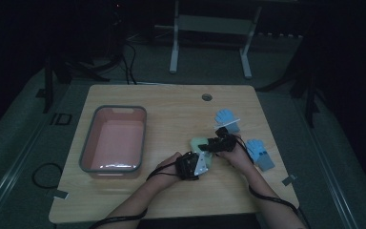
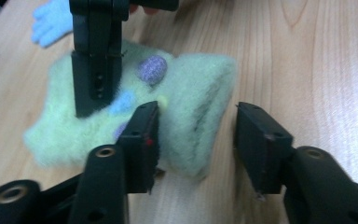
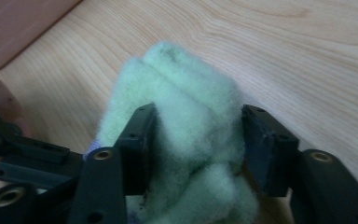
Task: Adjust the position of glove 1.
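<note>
A: What lies on the surface [image 1: 124, 200], going left to right?

B: A pink bin [image 1: 114, 138] with a grey rim at the left. At the middle, a fuzzy pale-green sock [image 1: 201, 143] lies bunched. Two blue gloves [image 1: 227, 119] sit at the right.

A: And the claws?

B: The left claw [image 2: 196, 140] stands wide, straddling the sock's folded edge without pinching. The right claw [image 3: 196, 149] squeezes a thick wad of the sock between its jaws.

A: Which step is this?

B: Probably folding or gathering the sock; the dim high view leaves that uncertain. Next, the left claw needs to close on the edge so both can lift it, perhaps toward the bin.
</note>
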`<action>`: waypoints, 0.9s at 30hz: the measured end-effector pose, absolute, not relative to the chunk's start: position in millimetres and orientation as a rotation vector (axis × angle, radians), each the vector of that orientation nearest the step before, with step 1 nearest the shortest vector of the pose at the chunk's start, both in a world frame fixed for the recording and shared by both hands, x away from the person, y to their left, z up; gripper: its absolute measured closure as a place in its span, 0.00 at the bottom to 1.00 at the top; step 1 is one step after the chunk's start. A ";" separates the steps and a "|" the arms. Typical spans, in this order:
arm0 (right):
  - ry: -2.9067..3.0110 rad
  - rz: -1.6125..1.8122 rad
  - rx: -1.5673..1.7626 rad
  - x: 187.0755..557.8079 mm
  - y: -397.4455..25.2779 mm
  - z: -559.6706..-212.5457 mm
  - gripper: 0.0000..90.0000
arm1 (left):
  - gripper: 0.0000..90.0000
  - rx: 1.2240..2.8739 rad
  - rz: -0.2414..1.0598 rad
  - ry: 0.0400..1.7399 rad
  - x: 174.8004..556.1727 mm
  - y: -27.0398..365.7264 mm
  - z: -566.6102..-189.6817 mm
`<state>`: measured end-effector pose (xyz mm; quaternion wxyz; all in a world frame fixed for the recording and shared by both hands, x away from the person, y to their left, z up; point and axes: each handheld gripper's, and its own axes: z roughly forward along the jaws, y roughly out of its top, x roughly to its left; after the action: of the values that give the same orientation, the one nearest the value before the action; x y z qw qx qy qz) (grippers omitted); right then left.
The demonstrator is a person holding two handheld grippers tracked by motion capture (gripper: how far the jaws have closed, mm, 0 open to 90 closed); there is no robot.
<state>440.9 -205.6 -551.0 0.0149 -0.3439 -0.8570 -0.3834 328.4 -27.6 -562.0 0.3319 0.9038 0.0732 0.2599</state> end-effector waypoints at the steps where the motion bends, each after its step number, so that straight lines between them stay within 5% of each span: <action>1: -2.654 -1.202 -1.065 440.8 -206.1 -552.3 0.57 | 0.65 2.362 0.692 0.195 328.5 -27.9 -562.5; 11: -2.605 -1.201 -1.094 439.9 -206.9 -545.5 0.80 | 0.84 2.363 0.607 0.288 337.7 -26.7 -548.1; 27: -2.605 -1.310 -1.095 437.2 -196.2 -504.4 0.82 | 0.85 2.375 0.648 0.292 338.6 -15.0 -501.8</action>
<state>437.2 -196.2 -504.4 0.0135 -0.3516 -0.8363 -0.4204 338.6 -15.0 -501.8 0.3253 0.9059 0.1115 0.2472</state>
